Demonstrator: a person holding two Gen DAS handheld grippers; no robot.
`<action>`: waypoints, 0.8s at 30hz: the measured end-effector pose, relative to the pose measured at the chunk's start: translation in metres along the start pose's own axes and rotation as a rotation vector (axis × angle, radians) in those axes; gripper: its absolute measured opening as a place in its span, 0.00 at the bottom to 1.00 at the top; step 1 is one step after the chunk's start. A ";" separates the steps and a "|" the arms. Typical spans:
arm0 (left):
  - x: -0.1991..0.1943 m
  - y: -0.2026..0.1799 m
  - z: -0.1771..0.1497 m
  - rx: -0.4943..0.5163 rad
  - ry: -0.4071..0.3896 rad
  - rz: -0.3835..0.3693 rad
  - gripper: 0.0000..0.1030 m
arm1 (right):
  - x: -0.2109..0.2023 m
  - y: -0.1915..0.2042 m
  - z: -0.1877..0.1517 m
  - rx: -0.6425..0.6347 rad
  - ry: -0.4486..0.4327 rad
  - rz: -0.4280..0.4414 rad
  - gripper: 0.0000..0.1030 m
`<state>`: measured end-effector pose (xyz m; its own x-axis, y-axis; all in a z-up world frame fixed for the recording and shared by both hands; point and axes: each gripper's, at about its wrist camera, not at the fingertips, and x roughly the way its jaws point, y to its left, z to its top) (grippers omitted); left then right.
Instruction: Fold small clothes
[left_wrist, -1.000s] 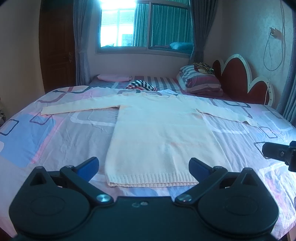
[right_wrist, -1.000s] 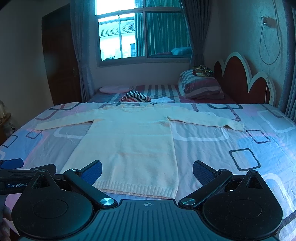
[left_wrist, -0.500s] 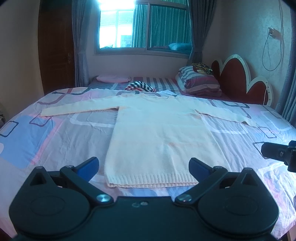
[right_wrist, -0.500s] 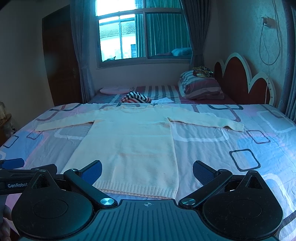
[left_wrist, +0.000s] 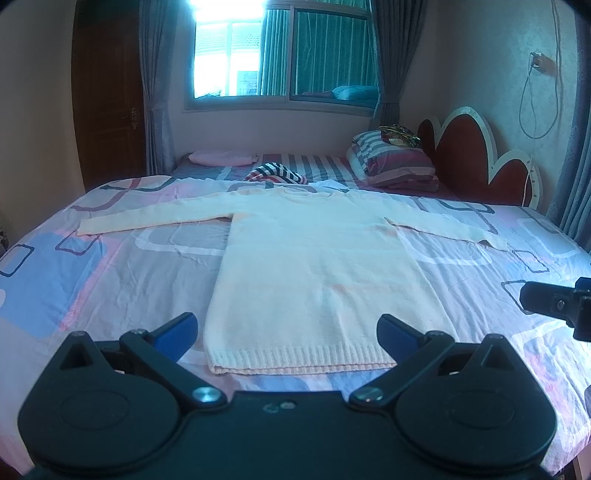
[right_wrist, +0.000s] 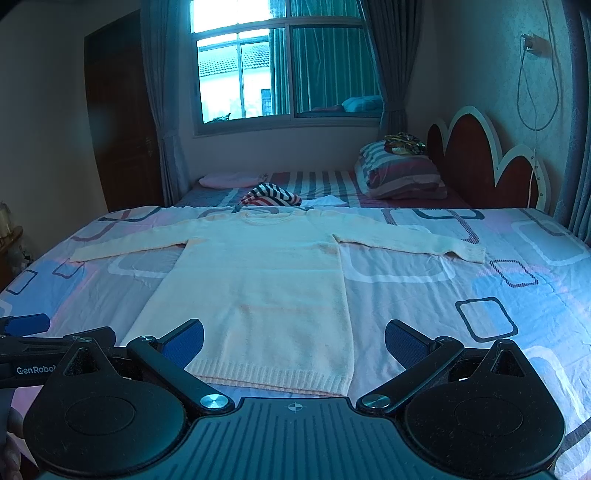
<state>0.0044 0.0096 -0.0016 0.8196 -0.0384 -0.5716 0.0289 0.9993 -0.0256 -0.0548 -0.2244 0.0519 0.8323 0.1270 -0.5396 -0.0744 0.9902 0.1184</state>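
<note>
My left gripper (left_wrist: 288, 328) stands with fingers spread wide, holding nothing; my right gripper (right_wrist: 294, 334) likewise, fingers apart and bare; the cream sweater (left_wrist: 314, 273) lies flat on the bed (left_wrist: 110, 288) just ahead of both grippers, sleeves stretched out to either side, ribbed hem nearest me, neckline farthest; the hem spans the gap between the left gripper's fingers, and sits left of centre before the right gripper; beyond the sweater, a striped garment (right_wrist: 271, 195) and a folded striped quilt (right_wrist: 400, 173) near the headboard (right_wrist: 487, 158).
</note>
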 end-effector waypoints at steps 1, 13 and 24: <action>0.000 0.000 0.000 0.000 0.000 -0.003 1.00 | -0.001 0.000 0.000 0.000 -0.002 0.000 1.00; -0.003 -0.001 -0.001 0.012 0.005 -0.009 1.00 | -0.003 -0.001 -0.001 0.010 -0.002 -0.006 1.00; -0.002 -0.003 -0.001 0.013 0.002 -0.005 1.00 | -0.003 0.000 -0.002 0.010 -0.001 -0.006 1.00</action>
<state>0.0022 0.0066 -0.0010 0.8184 -0.0430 -0.5730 0.0401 0.9990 -0.0178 -0.0580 -0.2248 0.0519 0.8333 0.1208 -0.5395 -0.0637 0.9903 0.1234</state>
